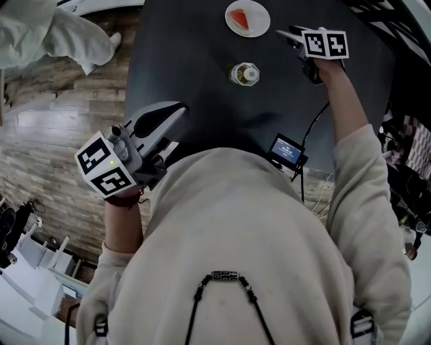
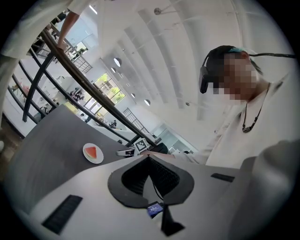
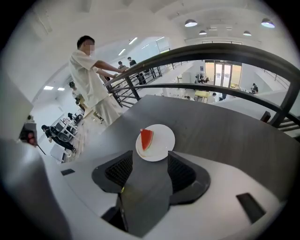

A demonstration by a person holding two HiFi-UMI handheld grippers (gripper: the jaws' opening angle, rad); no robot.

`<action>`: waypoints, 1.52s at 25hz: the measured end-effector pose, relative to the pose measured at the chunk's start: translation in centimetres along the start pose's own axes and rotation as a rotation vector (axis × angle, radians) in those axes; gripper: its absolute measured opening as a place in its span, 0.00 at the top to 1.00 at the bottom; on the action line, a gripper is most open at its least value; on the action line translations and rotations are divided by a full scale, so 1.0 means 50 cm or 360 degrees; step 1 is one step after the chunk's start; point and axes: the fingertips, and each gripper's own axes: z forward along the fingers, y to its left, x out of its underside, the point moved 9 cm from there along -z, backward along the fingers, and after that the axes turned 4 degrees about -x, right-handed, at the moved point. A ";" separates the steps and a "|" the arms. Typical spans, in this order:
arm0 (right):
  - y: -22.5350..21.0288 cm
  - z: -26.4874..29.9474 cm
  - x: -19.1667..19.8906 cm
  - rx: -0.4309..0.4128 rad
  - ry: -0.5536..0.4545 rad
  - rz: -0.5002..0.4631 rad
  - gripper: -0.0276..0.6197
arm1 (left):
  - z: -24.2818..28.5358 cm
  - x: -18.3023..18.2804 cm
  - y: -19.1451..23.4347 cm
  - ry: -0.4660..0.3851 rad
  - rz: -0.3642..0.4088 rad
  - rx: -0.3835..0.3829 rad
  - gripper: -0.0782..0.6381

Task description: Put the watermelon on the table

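Observation:
A red watermelon wedge (image 1: 239, 19) lies on a small white plate (image 1: 259, 13) at the far side of the dark table (image 1: 195, 60). My right gripper (image 1: 291, 35) hovers just right of the plate, open and empty. In the right gripper view the wedge (image 3: 146, 139) and plate (image 3: 164, 140) sit just past the open right gripper (image 3: 149, 157). My left gripper (image 1: 176, 111) is held up by the table's near left edge, far from the plate. Its jaws are shut on nothing (image 2: 149, 158). From there the plate (image 2: 87, 154) shows small and distant.
A capped bottle (image 1: 244, 74) stands mid-table, between me and the plate. A small screen device (image 1: 286, 151) with a cable sits at the near table edge. Wooden floor (image 1: 54, 135) lies left. A person (image 3: 91, 79) stands by a railing (image 3: 225, 51) beyond the table.

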 end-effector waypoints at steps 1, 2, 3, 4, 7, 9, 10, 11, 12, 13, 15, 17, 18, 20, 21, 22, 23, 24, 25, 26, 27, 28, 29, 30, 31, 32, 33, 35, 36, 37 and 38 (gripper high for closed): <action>0.002 -0.021 0.013 -0.0036 -0.0032 0.0022 0.58 | 0.003 -0.001 -0.003 0.0009 0.0017 0.0006 0.88; 0.008 -0.040 0.026 -0.0085 -0.0067 0.0047 0.58 | 0.006 -0.002 -0.006 0.0016 0.0032 0.0011 0.88; 0.018 -0.059 0.039 -0.0143 -0.0103 0.0074 0.60 | 0.007 -0.004 -0.009 0.0021 0.0047 0.0017 0.88; 0.030 -0.078 0.054 -0.0200 -0.0140 0.0101 0.63 | 0.008 -0.005 -0.013 0.0025 0.0060 0.0024 0.88; 0.071 -0.141 0.104 -0.0304 -0.0259 0.0173 0.82 | 0.016 -0.006 -0.032 0.0036 0.0104 0.0051 0.88; 0.095 -0.187 0.138 -0.0339 -0.0332 0.0203 0.87 | 0.027 -0.009 -0.049 0.0048 0.0137 0.0084 0.88; 0.107 -0.208 0.154 -0.0354 -0.0355 0.0206 0.89 | 0.032 -0.011 -0.056 0.0056 0.0155 0.0102 0.88; 0.119 -0.226 0.167 -0.0366 -0.0370 0.0204 0.90 | 0.037 -0.014 -0.061 0.0066 0.0173 0.0119 0.88; 0.132 -0.243 0.177 -0.0376 -0.0382 0.0200 0.91 | 0.042 -0.017 -0.066 0.0077 0.0191 0.0134 0.88; 0.145 -0.260 0.185 -0.0383 -0.0396 0.0198 0.92 | 0.046 -0.019 -0.071 0.0088 0.0207 0.0149 0.88; 0.169 -0.293 0.196 -0.0403 -0.0439 0.0204 0.93 | 0.058 -0.024 -0.082 0.0101 0.0243 0.0181 0.88; 0.189 -0.328 0.206 -0.0427 -0.0498 0.0205 0.93 | 0.077 -0.027 -0.096 0.0100 0.0282 0.0216 0.88; 0.196 -0.346 0.212 -0.0434 -0.0528 0.0194 0.93 | 0.090 -0.027 -0.104 0.0093 0.0303 0.0234 0.88; 0.208 -0.383 0.228 -0.0444 -0.0588 0.0155 0.93 | 0.118 -0.024 -0.122 0.0074 0.0345 0.0267 0.88; 0.215 -0.400 0.235 -0.0450 -0.0619 0.0134 0.93 | 0.130 -0.024 -0.131 0.0067 0.0364 0.0281 0.88; 0.223 -0.416 0.238 -0.0456 -0.0651 0.0111 0.93 | 0.140 -0.025 -0.137 0.0063 0.0383 0.0294 0.88; 0.235 -0.430 0.238 -0.0461 -0.0683 0.0082 0.93 | 0.146 -0.028 -0.141 0.0063 0.0401 0.0306 0.88; 0.251 -0.442 0.236 -0.0470 -0.0715 0.0048 0.93 | 0.150 -0.032 -0.144 0.0068 0.0417 0.0319 0.88; 0.270 -0.453 0.233 -0.0488 -0.0749 0.0009 0.93 | 0.152 -0.037 -0.145 0.0077 0.0431 0.0330 0.88; 0.289 -0.461 0.230 -0.0509 -0.0780 -0.0035 0.93 | 0.152 -0.042 -0.146 0.0086 0.0444 0.0338 0.88; 0.306 -0.468 0.229 -0.0521 -0.0805 -0.0080 0.93 | 0.152 -0.047 -0.147 0.0094 0.0456 0.0344 0.88; 0.318 -0.474 0.230 -0.0516 -0.0819 -0.0121 0.93 | 0.153 -0.051 -0.148 0.0097 0.0466 0.0348 0.88; 0.324 -0.480 0.234 -0.0504 -0.0826 -0.0155 0.93 | 0.156 -0.053 -0.150 0.0095 0.0472 0.0353 0.88; 0.326 -0.486 0.239 -0.0498 -0.0832 -0.0175 0.93 | 0.161 -0.052 -0.152 0.0094 0.0473 0.0358 0.88; 0.325 -0.492 0.246 -0.0502 -0.0845 -0.0177 0.93 | 0.164 -0.049 -0.153 0.0097 0.0473 0.0360 0.88; 0.325 -0.497 0.253 -0.0515 -0.0867 -0.0170 0.93 | 0.165 -0.045 -0.154 0.0105 0.0476 0.0359 0.88; 0.326 -0.502 0.257 -0.0530 -0.0894 -0.0164 0.93 | 0.164 -0.043 -0.155 0.0116 0.0483 0.0355 0.88; 0.332 -0.514 0.258 -0.0551 -0.0949 -0.0164 0.93 | 0.159 -0.046 -0.157 0.0130 0.0498 0.0349 0.88; 0.337 -0.519 0.256 -0.0557 -0.0972 -0.0162 0.93 | 0.156 -0.050 -0.158 0.0133 0.0501 0.0348 0.88; 0.341 -0.522 0.254 -0.0564 -0.0994 -0.0153 0.93 | 0.153 -0.056 -0.159 0.0136 0.0499 0.0348 0.88; 0.346 -0.524 0.251 -0.0570 -0.1013 -0.0141 0.93 | 0.151 -0.062 -0.159 0.0141 0.0498 0.0349 0.88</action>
